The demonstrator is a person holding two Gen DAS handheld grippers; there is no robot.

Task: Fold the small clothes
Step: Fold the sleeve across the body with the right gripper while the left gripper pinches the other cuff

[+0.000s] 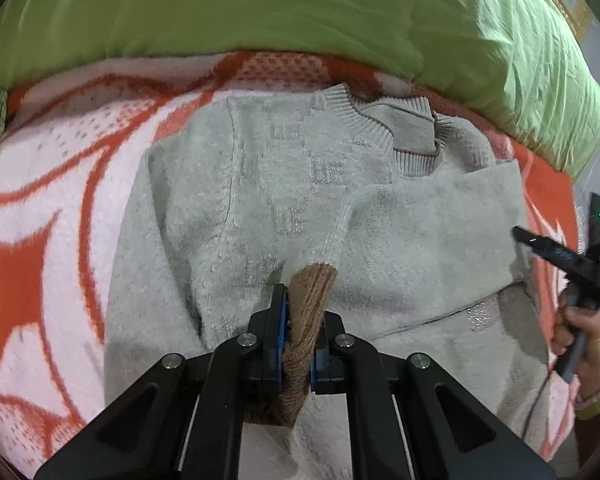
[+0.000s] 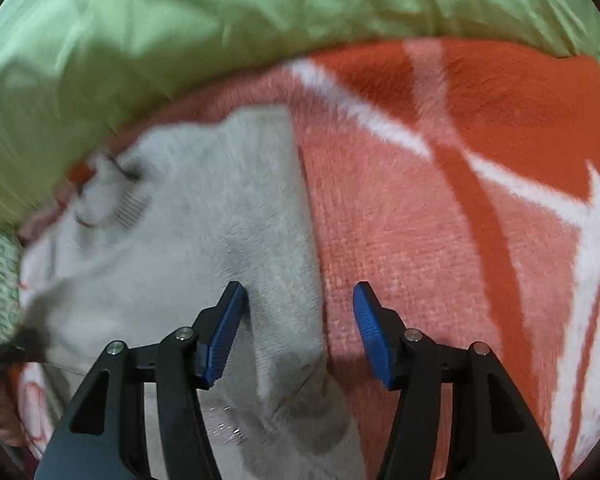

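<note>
Gripping the brown ribbed cuff (image 1: 306,312) of a grey sweater (image 1: 260,200), the left claw (image 1: 296,344) is clamped tight on the knit, with the sleeve drawn across the sweater's chest. The sweater lies face up on an orange and white blanket (image 1: 40,208) spread over the bed, its collar (image 1: 384,128) close under a green duvet (image 1: 260,12) heaped along the bed's far edge.

The right claw (image 2: 300,332) stands partly open and holds nothing: one blue pad (image 2: 224,336) rests over the sweater's right-hand side fold, the other over bare blanket, so the folded edge runs up between them. That view is smeared, so whether the pad touches the cloth cannot be told.

The main risk, as I judge it, is that the right claw closing here pinches the blanket's pile along with the knit, so a lift would drag the blanket and rumple the garment. The cuff grip is narrow; a sharp pull could stretch the ribbing or slip it free, and the sleeve would flop back unfolded. A fold carried toward the collar could also run into the duvet.

Open blanket lies wide to the right of the sweater and on its left flank too, giving room to swing either side panel inward. The far edge is crowded by the duvet; the near edge is hidden behind the claws.
</note>
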